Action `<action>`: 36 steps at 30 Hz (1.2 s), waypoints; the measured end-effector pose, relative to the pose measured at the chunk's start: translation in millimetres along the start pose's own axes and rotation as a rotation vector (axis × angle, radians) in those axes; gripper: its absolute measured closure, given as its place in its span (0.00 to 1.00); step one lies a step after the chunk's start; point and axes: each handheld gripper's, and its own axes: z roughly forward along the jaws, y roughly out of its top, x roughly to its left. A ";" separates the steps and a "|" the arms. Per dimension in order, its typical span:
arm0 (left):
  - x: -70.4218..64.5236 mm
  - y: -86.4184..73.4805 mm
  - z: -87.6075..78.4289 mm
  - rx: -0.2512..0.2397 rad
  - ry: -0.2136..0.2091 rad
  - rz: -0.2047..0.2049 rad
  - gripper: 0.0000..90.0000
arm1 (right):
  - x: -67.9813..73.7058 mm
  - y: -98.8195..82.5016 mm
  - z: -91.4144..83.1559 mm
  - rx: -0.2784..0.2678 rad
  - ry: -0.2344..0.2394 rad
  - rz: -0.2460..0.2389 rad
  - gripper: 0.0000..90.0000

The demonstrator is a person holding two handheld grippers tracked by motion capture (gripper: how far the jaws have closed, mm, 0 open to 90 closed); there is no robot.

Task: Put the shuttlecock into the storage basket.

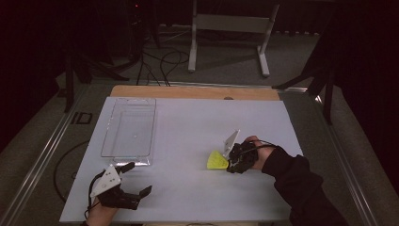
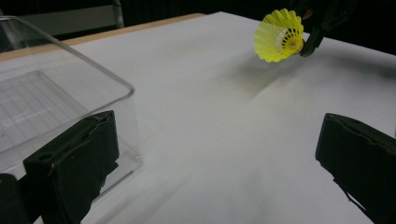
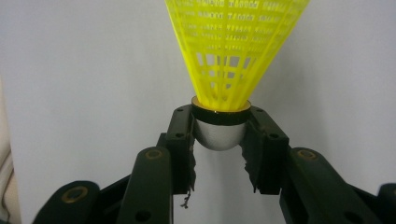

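Yellow plastic shuttlecock (image 1: 216, 161), mesh skirt, silvery rounded cap with dark band; cap pinched between right gripper (image 3: 219, 135) jaws, skirt pointing away, just above white table, right of middle.

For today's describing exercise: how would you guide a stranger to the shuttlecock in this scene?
Start at the white table and look right, away from the clear plastic tray on the left. The shuttlecock is in the right gripper, clamped by its rounded silver-grey base. It is the one bright yellow thing, with a netted skirt.

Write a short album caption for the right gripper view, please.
The right gripper pinches a yellow shuttlecock by its rounded silver base above the white table.
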 end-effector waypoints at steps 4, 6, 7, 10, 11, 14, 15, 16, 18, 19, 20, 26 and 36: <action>-1.3 11.2 1.8 0.023 -0.023 -0.049 0.01 | 3.1 2.9 -4.3 -0.035 0.005 -0.021 0.73; -1.2 19.6 2.9 0.044 -0.030 -0.049 0.01 | 4.6 4.0 -7.3 -0.061 0.009 -0.024 0.73; -1.2 22.6 3.6 0.053 -0.028 -0.046 0.01 | 6.0 4.9 -9.3 -0.067 0.011 -0.029 0.73; 0.9 34.5 7.2 0.085 -0.047 -0.048 0.01 | 8.3 6.6 -11.8 -0.078 0.010 -0.035 0.73; 2.7 42.7 10.1 0.101 -0.077 -0.066 0.01 | 10.9 8.4 -13.4 -0.083 0.011 -0.041 0.73; 3.5 51.5 13.6 0.129 -0.092 -0.074 0.01 | 12.1 9.5 -14.4 -0.082 0.010 -0.047 0.73; 3.9 60.1 16.7 0.145 -0.102 -0.069 0.01 | 12.9 10.2 -14.7 -0.094 0.017 -0.048 0.73; 3.9 60.1 16.7 0.145 -0.102 -0.069 0.01 | 12.9 10.2 -14.7 -0.094 0.017 -0.048 0.73; 4.9 68.4 20.5 0.170 -0.113 -0.084 0.01 | 13.6 11.1 -15.1 -0.094 0.013 -0.049 0.73; 6.1 76.3 24.3 0.189 -0.136 -0.101 0.01 | 14.3 11.9 -15.0 -0.106 0.019 -0.054 0.73; 6.1 76.3 24.3 0.189 -0.136 -0.101 0.01 | 14.3 11.9 -15.0 -0.106 0.019 -0.054 0.73; 7.0 100.6 37.4 0.307 -0.184 -0.119 0.01 | 17.6 15.4 -17.7 -0.121 0.015 -0.069 0.73; 3.6 127.4 62.6 0.461 -0.173 -0.131 0.01 | 22.9 19.4 -16.5 -0.133 0.018 -0.092 0.73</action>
